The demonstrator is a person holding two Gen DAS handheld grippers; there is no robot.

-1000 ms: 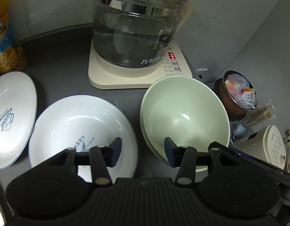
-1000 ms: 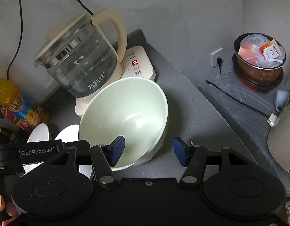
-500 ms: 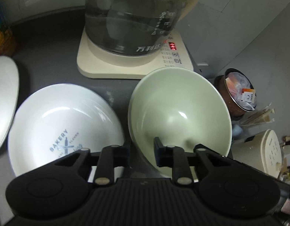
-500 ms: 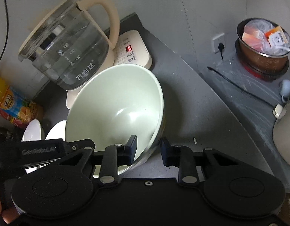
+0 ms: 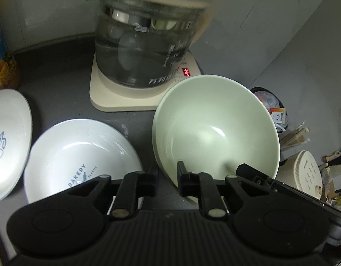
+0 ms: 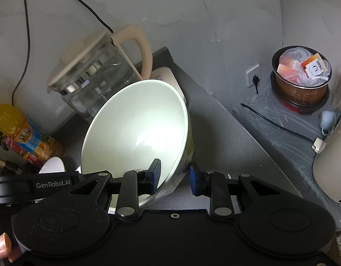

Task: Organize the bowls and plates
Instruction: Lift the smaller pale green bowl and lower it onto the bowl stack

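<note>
A pale green bowl point(image 5: 214, 128) is lifted and tilted over the dark counter; it also shows in the right wrist view point(image 6: 137, 133). My left gripper point(image 5: 168, 178) is shut on its near left rim. My right gripper point(image 6: 174, 177) is shut on its right rim, one pad inside, one outside. A white "BAKERY" plate point(image 5: 79, 155) lies left of the bowl. A second white plate point(image 5: 8, 137) lies at the far left edge.
A glass kettle point(image 5: 146, 51) on a cream base point(image 5: 126, 102) stands close behind the bowl. An orange juice bottle point(image 6: 22, 133) stands at the left. A brown pot with packets point(image 6: 301, 77), a cable and a cream appliance point(image 5: 303, 173) sit at the right.
Both grippers closed on the green bowl's rim. The bowl has since risen and tilted off the counter, and the kettle looks blurred from the camera motion.
</note>
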